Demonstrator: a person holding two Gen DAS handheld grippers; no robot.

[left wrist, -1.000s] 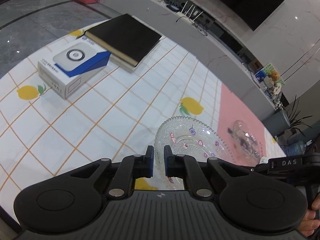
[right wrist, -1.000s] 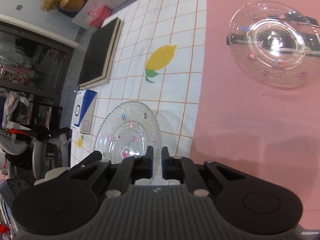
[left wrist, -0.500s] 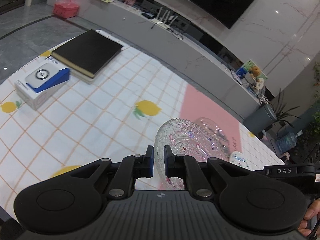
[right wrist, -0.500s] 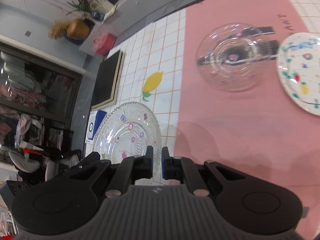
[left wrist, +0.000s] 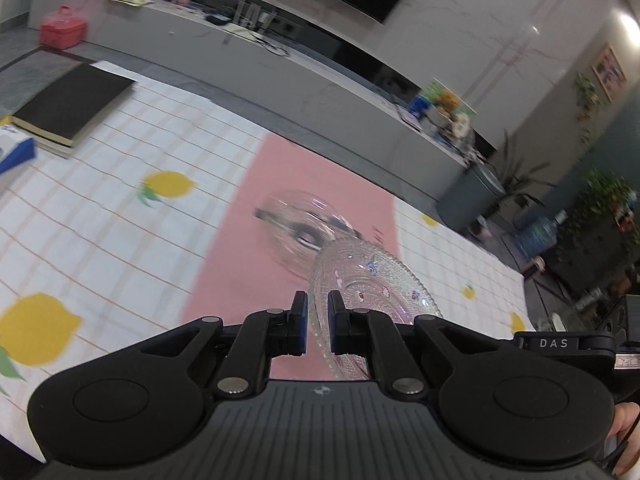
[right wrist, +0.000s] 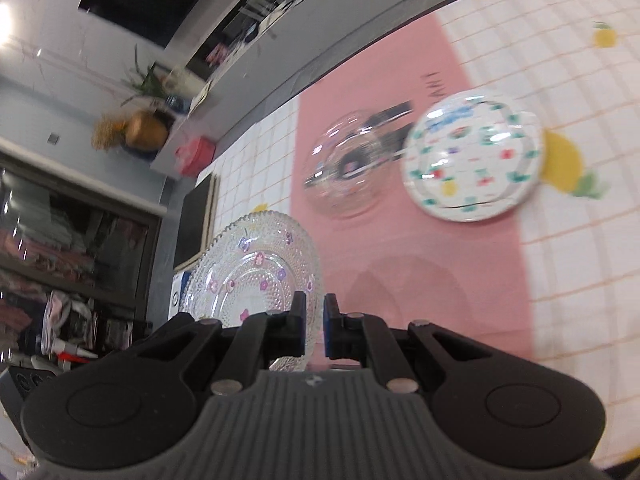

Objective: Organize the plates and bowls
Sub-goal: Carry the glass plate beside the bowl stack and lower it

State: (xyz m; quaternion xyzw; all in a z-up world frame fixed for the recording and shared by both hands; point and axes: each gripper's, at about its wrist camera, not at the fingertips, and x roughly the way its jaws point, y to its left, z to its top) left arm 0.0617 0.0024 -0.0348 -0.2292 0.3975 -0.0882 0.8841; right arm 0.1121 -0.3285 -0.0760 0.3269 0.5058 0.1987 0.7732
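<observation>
Two dishes rest on the pink mat [right wrist: 420,280]: a clear glass bowl [right wrist: 348,172] at upper centre and, just right of it, a floral white plate [right wrist: 472,156]. Nothing looks stacked yet. Both tools, left tool [left wrist: 318,320] and right tool [right wrist: 315,322], are clamped on opposite rims of one beaded glass plate [right wrist: 256,268], carried above the tabletop [left wrist: 100,208].

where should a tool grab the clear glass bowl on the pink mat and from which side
Take the clear glass bowl by its thin rim, one finger inside and one outside. Its wall is smooth and rounded, so only the edge offers a pinch. Probably come from the near side: the white floral plate sits close on one side, and the far edge is harder to reach.
</observation>
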